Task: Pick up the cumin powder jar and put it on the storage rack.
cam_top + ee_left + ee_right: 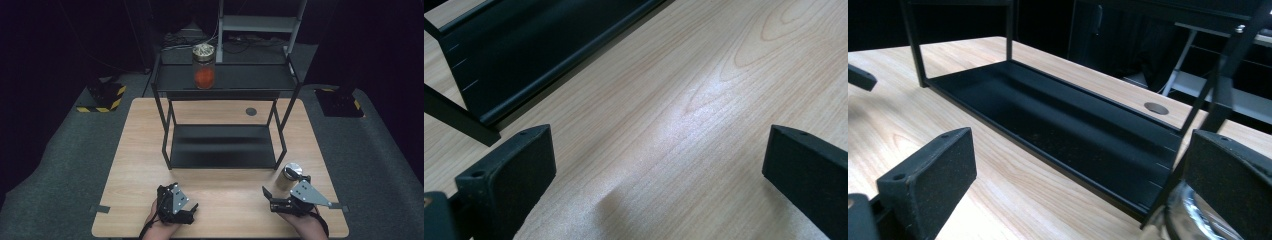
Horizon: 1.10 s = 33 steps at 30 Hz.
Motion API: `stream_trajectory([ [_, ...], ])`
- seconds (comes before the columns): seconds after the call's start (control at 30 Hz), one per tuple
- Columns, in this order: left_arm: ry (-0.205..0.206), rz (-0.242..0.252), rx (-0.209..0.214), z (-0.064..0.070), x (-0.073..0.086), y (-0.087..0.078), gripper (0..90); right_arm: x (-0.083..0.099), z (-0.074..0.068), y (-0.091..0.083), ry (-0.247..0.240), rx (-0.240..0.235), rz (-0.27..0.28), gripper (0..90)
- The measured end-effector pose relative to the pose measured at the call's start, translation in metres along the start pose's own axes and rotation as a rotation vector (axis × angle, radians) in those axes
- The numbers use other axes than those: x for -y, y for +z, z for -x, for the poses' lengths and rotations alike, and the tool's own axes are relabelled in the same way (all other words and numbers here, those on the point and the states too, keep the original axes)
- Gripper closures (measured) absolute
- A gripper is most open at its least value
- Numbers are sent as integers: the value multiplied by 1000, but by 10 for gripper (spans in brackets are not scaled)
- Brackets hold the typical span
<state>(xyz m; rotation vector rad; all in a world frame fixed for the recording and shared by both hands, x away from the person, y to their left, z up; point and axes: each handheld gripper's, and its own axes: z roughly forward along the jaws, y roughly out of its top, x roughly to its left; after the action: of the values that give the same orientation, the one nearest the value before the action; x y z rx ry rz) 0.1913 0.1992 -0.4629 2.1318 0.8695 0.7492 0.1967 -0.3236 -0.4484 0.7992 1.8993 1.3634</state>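
Two grippers found by the near edge of the tabletop (225,200), each in a hand that came in from that edge. Found the left gripper (176,204) left of the middle, with nothing between its jaws. Saw it again in the left gripper view (659,132), jaws spread wide over bare wood and angled toward the foot of the black rack (524,55).

Found the right gripper (282,189) toward the near right corner, jaws likewise spread wide and gripping nothing. Spotted the small glass jar (290,175), capped with a silver lid, just beyond that gripper on its right, between it and the rack's near right leg. In the right gripper view (1081,140), saw the jar's glass (1188,215) low down, hard against the inner face of the right-hand jaw. Could not tell whether jaw and glass touched. Stood upright on the wood, not between the two jaws so much as beside one of them.

Farther on, saw the rack (222,145) across the middle of the tabletop, its lower shelf (1048,115) bare. Noted a grey round grommet (251,111) near the far edge, behind the rack. Farthest of all, saw a taller jar (204,67) with orange-red contents on the top shelf, well apart from both grippers.
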Motion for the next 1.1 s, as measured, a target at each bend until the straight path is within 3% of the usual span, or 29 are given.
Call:
stream_trajectory([
  [0.57, 17, -2, 2, 2, -1, 1, 10, 11, 13, -8, 58, 117, -2, 0],
  [1.1, 27, 0, 7, 2, 0, 1, 10, 24, 20, -4, 127, 152, -20, 0],
])
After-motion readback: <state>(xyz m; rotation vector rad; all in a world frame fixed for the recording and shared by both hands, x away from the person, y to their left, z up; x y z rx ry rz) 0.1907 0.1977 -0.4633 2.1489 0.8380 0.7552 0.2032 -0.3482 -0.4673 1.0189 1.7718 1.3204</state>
